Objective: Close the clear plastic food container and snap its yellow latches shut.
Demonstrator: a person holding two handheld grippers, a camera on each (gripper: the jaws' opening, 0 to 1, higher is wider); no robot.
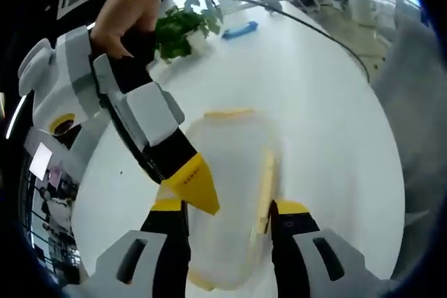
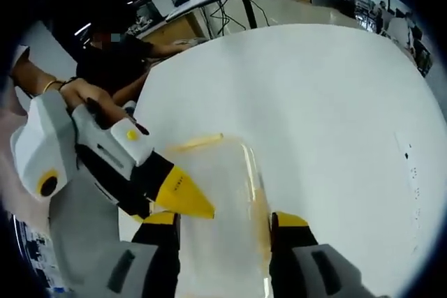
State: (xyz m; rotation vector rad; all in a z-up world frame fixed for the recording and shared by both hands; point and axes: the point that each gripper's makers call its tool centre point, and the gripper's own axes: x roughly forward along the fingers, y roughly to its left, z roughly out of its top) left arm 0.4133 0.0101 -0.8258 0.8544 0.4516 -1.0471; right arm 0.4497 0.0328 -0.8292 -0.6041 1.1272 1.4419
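Observation:
A clear plastic container point(image 1: 230, 165) lies on the white table point(image 1: 314, 102) with its lid on top. Yellow latches show on its far edge point(image 1: 227, 113) and right edge point(image 1: 265, 190). I cannot tell whether they are snapped. My left gripper point(image 1: 229, 207) is open, its jaws standing either side of the container's near part. The right gripper point(image 1: 192, 185), held by a hand, points its yellow tip onto the lid's left side. In the right gripper view, the right gripper point(image 2: 222, 219) is open over the container point(image 2: 223, 179), and the left gripper point(image 2: 180, 197) reaches in from the left.
A potted green plant point(image 1: 181, 29) and a blue object point(image 1: 239, 30) sit at the table's far side, with a thin cable point(image 1: 314, 26) arcing across. A person in dark clothes point(image 2: 115, 61) sits past the table edge. Bare table point(image 2: 314, 116) spreads to the right.

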